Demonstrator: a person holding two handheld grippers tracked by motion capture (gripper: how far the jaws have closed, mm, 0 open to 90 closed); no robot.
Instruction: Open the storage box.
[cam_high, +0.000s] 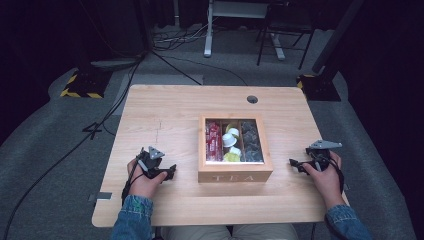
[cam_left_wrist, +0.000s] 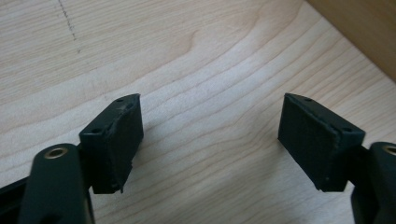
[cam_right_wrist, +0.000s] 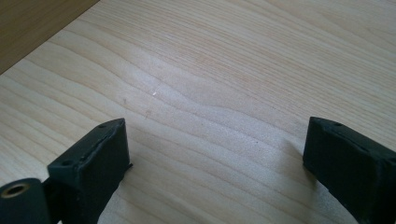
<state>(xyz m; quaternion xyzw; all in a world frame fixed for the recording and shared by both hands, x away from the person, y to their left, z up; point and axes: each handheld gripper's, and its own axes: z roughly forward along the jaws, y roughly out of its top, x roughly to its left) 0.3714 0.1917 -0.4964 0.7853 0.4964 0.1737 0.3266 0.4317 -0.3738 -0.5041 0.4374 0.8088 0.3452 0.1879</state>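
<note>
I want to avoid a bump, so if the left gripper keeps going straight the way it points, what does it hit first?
Probably the left wall of the tea box. The left gripper points right toward it, fingers open, with bare table between them.

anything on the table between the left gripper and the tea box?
Nothing: in the high view, bare table separates the left gripper from the tea box. The left gripper view shows bare wood between its open jaws.

Closed glass-lidded wooden tea box (cam_high: 235, 175) upright mid-table, three compartments of sachets and pods.
</note>
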